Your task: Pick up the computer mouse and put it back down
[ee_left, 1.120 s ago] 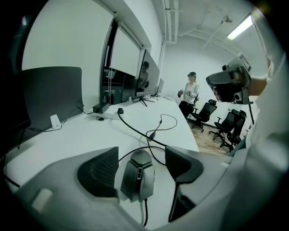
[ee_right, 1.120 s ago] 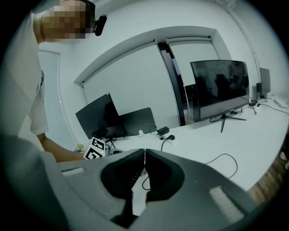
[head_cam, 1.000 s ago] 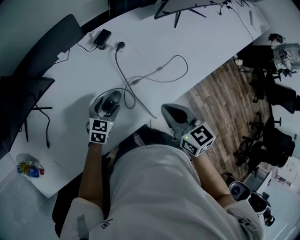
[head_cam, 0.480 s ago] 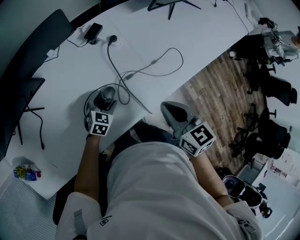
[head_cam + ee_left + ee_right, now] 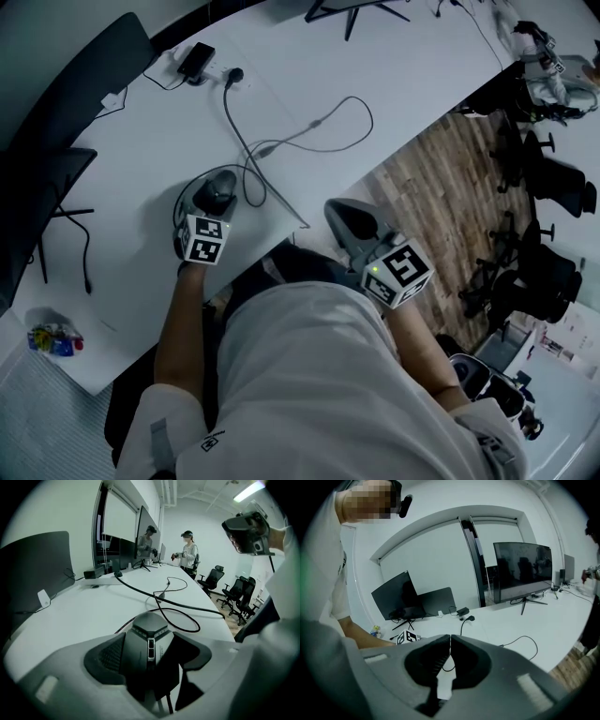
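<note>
A dark grey computer mouse (image 5: pixel 221 187) (image 5: pixel 147 637) sits between the pads of my left gripper (image 5: pixel 215 197) (image 5: pixel 149 654), which is shut on its sides. It is over the near part of the white desk (image 5: pixel 141 159); I cannot tell whether it touches the desk. Its cable (image 5: pixel 248 178) loops away across the desk. My right gripper (image 5: pixel 345 217) (image 5: pixel 450 641) is shut on nothing. It hangs off the desk's front edge, over the person's lap.
A power adapter (image 5: pixel 197 61) and a plug (image 5: pixel 234 73) lie at the back of the desk, with a long looping cable (image 5: pixel 328 117). A dark monitor (image 5: pixel 84 84) stands at the left. Office chairs (image 5: pixel 553 187) stand on the wooden floor at the right.
The head view has shifted a little. My left gripper stays shut on the mouse at about the same spot. The right gripper has barely moved.
</note>
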A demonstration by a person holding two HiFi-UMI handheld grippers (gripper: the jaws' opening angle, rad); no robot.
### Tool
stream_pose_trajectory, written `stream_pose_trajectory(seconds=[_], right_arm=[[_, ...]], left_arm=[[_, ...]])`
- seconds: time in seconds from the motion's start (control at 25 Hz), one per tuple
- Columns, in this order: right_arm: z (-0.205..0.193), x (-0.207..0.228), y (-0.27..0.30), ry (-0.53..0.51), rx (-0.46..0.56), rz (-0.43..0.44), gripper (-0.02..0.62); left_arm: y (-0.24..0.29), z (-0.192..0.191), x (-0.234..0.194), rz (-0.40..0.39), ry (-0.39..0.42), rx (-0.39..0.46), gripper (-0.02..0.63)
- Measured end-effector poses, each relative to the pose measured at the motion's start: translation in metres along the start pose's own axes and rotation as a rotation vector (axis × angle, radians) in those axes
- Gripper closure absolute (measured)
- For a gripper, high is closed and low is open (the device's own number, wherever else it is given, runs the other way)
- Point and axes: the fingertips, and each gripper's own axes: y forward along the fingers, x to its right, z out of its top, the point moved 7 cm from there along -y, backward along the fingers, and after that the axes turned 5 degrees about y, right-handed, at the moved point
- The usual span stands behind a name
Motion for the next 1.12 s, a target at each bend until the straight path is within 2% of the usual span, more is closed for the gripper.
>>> stream_pose_trajectory(seconds=[0.16, 0.44, 0.64, 1.12], right_arm=[[0.001, -0.003, 0.005, -0.007, 0.000, 0.019, 0.592], [0.007, -0.011, 0.014, -0.023, 0.007, 0.060, 0.592], [0.014, -0.018, 0.022, -0.041, 0.012, 0.098, 0.592], [0.032, -0.050, 0.044, -0.107, 0.038, 0.232, 0.592]], left_arm=[[-0.004, -0.001, 0.001, 0.002, -0.010, -0.023, 0.290], [-0.028, 0.000, -0.006, 0.037, -0.045, -0.003, 0.290], [-0.047, 0.009, -0.008, 0.051, -0.018, 0.005, 0.290], [-0.136, 0.030, -0.022, 0.193, -0.138, 0.134, 0.293]])
